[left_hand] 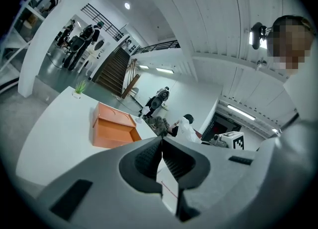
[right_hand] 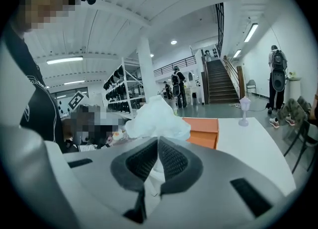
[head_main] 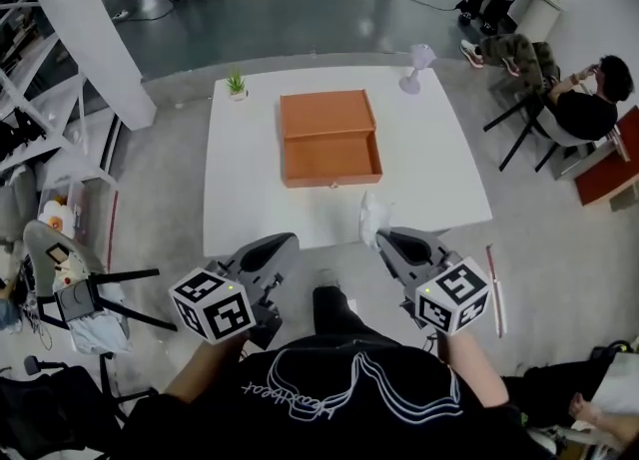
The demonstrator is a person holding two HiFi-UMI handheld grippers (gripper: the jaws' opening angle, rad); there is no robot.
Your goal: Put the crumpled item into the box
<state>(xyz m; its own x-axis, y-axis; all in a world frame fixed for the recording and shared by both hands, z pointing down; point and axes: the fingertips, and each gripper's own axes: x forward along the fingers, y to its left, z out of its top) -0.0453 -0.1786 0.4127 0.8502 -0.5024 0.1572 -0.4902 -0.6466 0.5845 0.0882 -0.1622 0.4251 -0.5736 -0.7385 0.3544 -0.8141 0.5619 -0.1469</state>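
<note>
An open orange box [head_main: 329, 139] lies in the middle of the white table [head_main: 250, 179], lid folded back away from me. A crumpled white item [head_main: 372, 217] sticks up from my right gripper [head_main: 382, 238], which is shut on it just over the table's near edge. In the right gripper view the crumpled item [right_hand: 156, 118] bulges above the closed jaws of the right gripper [right_hand: 158, 141], with the box [right_hand: 203, 131] behind it. My left gripper [head_main: 290, 240] hovers at the near edge, shut and empty. The left gripper view shows the left gripper [left_hand: 162, 141] with jaws touching and the box [left_hand: 113, 126] ahead to the left.
A small potted plant [head_main: 237, 84] stands at the table's far left corner and a pale lilac goblet-shaped piece [head_main: 417, 67] at the far right. A seated person [head_main: 584, 99] is off to the right. A folding chair [head_main: 80, 293] and shelving stand on the left.
</note>
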